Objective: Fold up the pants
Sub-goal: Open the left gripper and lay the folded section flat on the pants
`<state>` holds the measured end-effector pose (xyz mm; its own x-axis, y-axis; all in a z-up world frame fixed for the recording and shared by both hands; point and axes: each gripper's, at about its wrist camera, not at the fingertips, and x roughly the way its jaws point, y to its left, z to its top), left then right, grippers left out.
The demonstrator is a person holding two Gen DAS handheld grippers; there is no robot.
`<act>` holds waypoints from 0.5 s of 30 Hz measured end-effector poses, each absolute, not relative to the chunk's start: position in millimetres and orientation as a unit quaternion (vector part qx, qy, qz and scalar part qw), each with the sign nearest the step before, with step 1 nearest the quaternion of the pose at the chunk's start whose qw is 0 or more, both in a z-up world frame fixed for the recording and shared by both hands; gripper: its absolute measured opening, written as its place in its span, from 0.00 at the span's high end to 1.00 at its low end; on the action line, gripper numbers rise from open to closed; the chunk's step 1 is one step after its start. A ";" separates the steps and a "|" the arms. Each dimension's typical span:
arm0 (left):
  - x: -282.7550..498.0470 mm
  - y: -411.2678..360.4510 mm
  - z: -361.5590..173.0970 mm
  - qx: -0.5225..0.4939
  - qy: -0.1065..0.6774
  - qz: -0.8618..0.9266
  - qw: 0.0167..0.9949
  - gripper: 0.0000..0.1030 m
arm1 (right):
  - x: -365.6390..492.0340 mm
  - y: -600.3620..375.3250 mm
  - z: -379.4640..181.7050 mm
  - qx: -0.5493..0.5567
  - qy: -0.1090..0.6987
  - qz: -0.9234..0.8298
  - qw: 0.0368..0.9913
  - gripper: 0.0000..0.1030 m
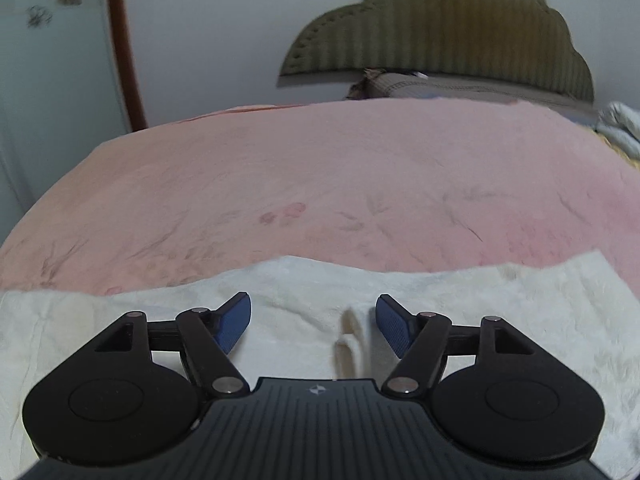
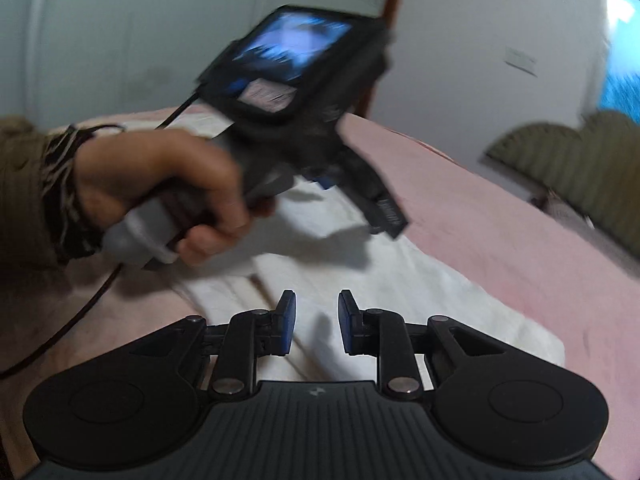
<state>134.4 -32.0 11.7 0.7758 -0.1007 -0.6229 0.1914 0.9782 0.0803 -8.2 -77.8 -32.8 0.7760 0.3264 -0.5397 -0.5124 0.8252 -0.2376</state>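
White pants [image 1: 304, 296] lie flat on a pink bed cover [image 1: 320, 184], spread left to right under my left gripper; a fold line or seam runs down their middle. My left gripper [image 1: 313, 322] is wide open and empty just above the cloth. In the right wrist view the same pants [image 2: 404, 280] stretch away from me. My right gripper [image 2: 313, 322] is open with a narrower gap, empty, above the near end of the pants. The left gripper device [image 2: 320, 148], held in a hand [image 2: 172, 188], hovers over the far part of the pants, blurred.
A ribbed olive headboard [image 1: 452, 28] and a pillow [image 1: 440, 84] are at the bed's far end. A white wall and a brown door frame [image 1: 124, 40] stand to the left. A black cable [image 2: 72, 312] trails from the left device across the bed.
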 end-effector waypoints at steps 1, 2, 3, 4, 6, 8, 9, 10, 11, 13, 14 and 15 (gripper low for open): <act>133.9 -26.5 15.1 0.064 0.327 -0.072 0.940 0.29 | -5.9 -72.1 -36.2 -0.199 0.249 0.232 0.919 0.78; 131.6 -20.9 18.2 0.059 0.328 -0.069 0.940 0.29 | -2.4 -66.5 -41.2 -0.210 0.253 0.232 0.915 0.78; 130.1 -14.0 20.8 0.050 0.331 -0.067 0.940 0.29 | -0.1 -62.5 -45.0 -0.222 0.254 0.228 0.913 0.78; 128.9 -6.4 23.5 0.037 0.335 -0.068 0.939 0.28 | 2.2 -59.2 -49.0 -0.235 0.252 0.220 0.912 0.78; 125.8 10.2 27.8 -0.001 0.354 -0.077 0.932 0.28 | 6.0 -57.4 -53.8 -0.243 0.251 0.217 0.911 0.78; 121.2 24.6 28.7 -0.049 0.379 -0.095 0.919 0.28 | 9.9 -60.3 -54.5 -0.230 0.252 0.218 0.915 0.82; 118.4 32.0 27.7 -0.079 0.394 -0.110 0.909 0.28 | 10.4 -61.5 -53.8 -0.225 0.248 0.218 0.917 0.88; 115.6 39.7 26.7 -0.110 0.407 -0.126 0.898 0.28 | 10.5 -62.4 -53.4 -0.224 0.245 0.214 0.919 0.91; 112.3 45.3 26.0 -0.136 0.416 -0.143 0.888 0.28 | 9.0 -64.3 -52.9 -0.219 0.239 0.213 0.922 0.92; 107.3 55.1 22.3 -0.183 0.437 -0.173 0.863 0.28 | 9.5 -71.7 -48.2 -0.188 0.232 0.217 0.929 0.93; 105.6 58.1 20.2 -0.201 0.446 -0.185 0.852 0.28 | 9.4 -76.3 -44.6 -0.173 0.233 0.223 0.931 0.93; 104.3 59.4 17.2 -0.219 0.456 -0.200 0.839 0.28 | 9.9 -79.8 -41.9 -0.161 0.236 0.228 0.931 0.93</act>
